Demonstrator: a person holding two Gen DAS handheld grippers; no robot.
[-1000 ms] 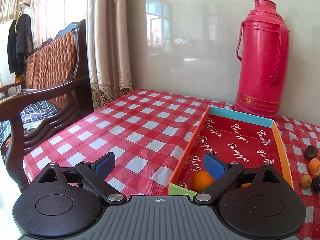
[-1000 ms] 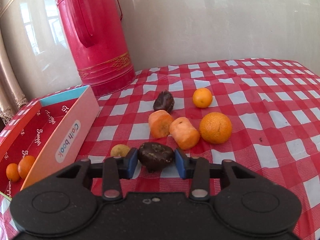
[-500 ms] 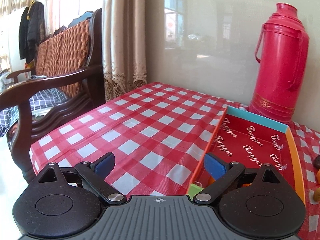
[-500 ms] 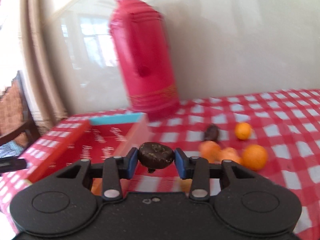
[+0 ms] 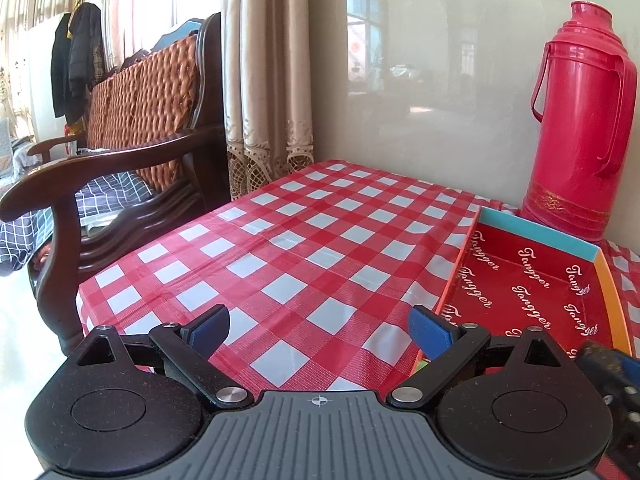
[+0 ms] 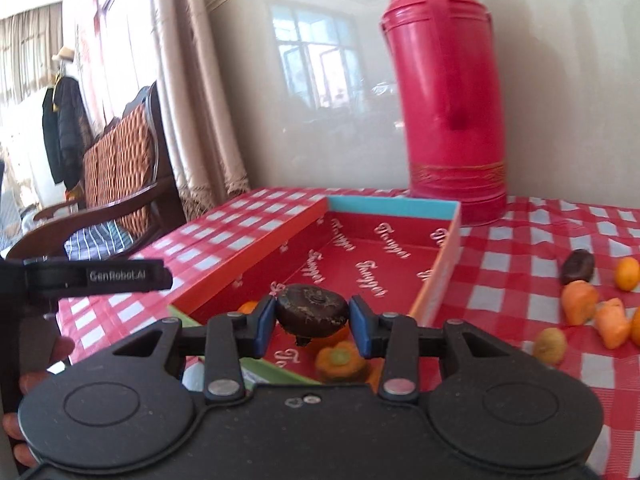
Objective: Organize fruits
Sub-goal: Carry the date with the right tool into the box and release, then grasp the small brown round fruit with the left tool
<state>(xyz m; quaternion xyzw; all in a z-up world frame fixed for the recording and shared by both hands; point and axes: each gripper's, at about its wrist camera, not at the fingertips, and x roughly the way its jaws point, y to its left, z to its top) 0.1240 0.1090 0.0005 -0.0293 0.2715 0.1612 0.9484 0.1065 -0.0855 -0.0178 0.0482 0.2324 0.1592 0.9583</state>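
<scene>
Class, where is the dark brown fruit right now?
In the right wrist view, the dark brown fruit sits centred, clamped in the right gripper, above the red box's near end.

1. My left tool (image 5: pixel 318 330), jaws spread wide, faces bare checked surface (image 5: pixel 304 248); nothing stands on it up to the wall.
2. The box (image 6: pixel 438 280) has low walls; its far half lies bare.
3. Orange pieces (image 6: pixel 340 358) crowd the box's near end under my right tool (image 6: pixel 312 318).
4. The flask (image 6: pixel 448 120) blocks behind the box.
5. Scattered fruit (image 6: pixel 580 308) clutters the surface to the right.
</scene>
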